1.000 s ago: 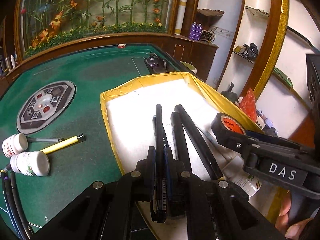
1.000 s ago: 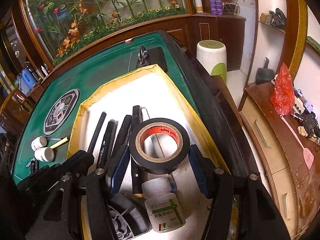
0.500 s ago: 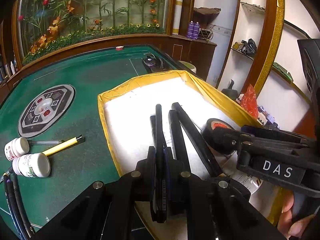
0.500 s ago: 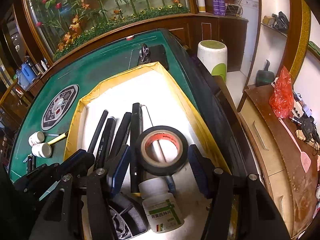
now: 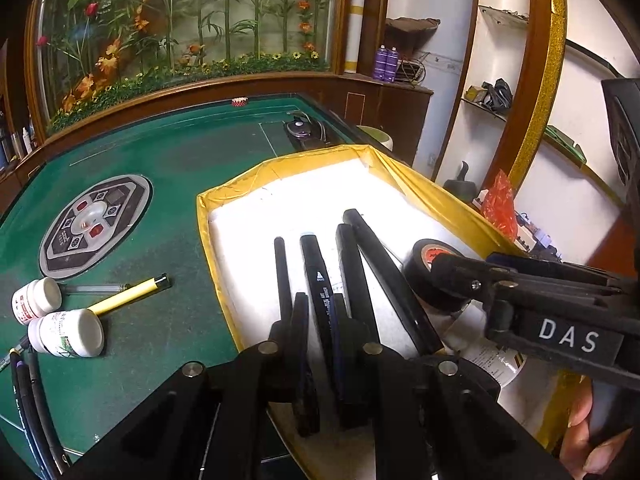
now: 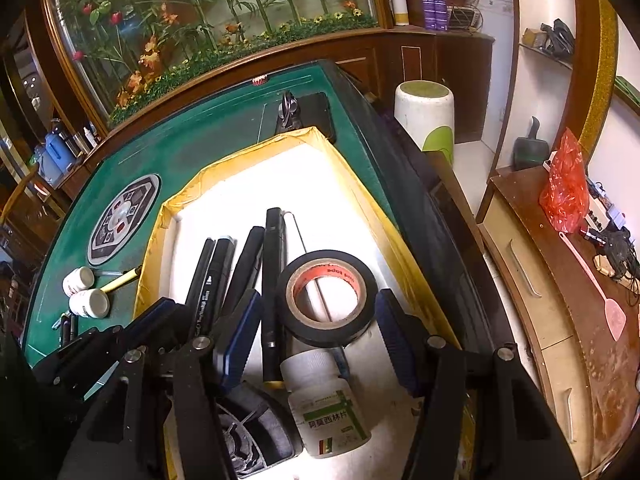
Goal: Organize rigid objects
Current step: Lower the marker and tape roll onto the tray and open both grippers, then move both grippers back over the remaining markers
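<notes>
Tape roll (image 6: 328, 296): it lies flat in the yellow-rimmed tray (image 6: 360, 184), just right of the row of black pens (image 6: 240, 264), with a white pill bottle (image 6: 328, 404) just in front of it.
Right gripper (image 6: 320, 340): your fingers stand wide apart on either side of the roll, holding nothing.
Left gripper (image 5: 320, 360): the fingers are only slightly parted over the black marker (image 5: 318, 276); you cannot tell whether they pinch it.
Handling: judge the roll light and stiff, with a slick outer face; take it across the outer wall, or pinch the wall through the hole.
Pens: thin, hard and prone to roll; grip them at mid-length.
Still outside: two white bottles (image 5: 64, 320) and a yellow pen (image 5: 128, 296) lie on the green table (image 5: 180, 152), well apart from the tray.
Hard to see: your right gripper hides half the roll in the left view; the dark object at the tray's near end is unclear.
</notes>
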Demonstrator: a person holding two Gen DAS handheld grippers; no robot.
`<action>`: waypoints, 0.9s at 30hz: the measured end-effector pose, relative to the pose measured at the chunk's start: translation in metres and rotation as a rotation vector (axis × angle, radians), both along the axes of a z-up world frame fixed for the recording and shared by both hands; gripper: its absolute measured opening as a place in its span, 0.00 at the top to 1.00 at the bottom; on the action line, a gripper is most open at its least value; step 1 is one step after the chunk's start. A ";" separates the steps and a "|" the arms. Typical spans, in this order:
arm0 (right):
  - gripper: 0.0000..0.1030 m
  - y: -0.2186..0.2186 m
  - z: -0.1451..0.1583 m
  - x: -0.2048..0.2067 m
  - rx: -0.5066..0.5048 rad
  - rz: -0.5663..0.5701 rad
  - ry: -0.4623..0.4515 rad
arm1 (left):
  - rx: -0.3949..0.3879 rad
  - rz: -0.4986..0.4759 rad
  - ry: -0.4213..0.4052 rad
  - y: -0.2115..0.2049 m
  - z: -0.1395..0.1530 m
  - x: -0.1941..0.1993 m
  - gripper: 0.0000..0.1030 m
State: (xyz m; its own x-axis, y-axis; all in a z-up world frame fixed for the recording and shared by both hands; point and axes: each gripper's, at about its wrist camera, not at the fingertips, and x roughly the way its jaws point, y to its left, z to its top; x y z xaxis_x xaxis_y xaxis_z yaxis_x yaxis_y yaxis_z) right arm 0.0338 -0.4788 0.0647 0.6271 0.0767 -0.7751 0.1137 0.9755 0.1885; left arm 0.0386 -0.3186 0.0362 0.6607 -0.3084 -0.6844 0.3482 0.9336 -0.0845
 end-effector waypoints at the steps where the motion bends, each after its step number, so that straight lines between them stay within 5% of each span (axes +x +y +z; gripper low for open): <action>1: 0.43 0.000 0.002 -0.001 0.001 0.000 -0.005 | -0.003 0.001 -0.004 0.000 0.001 0.000 0.76; 3: 0.43 0.000 0.005 -0.005 0.000 -0.001 -0.018 | -0.003 0.008 -0.022 0.001 0.002 -0.002 0.65; 17: 0.43 -0.003 0.024 -0.035 0.036 -0.012 -0.080 | 0.028 0.019 -0.103 0.001 0.008 -0.010 0.59; 27: 0.39 -0.003 0.033 -0.054 0.037 -0.020 -0.107 | 0.013 0.025 -0.155 0.003 0.015 -0.019 0.42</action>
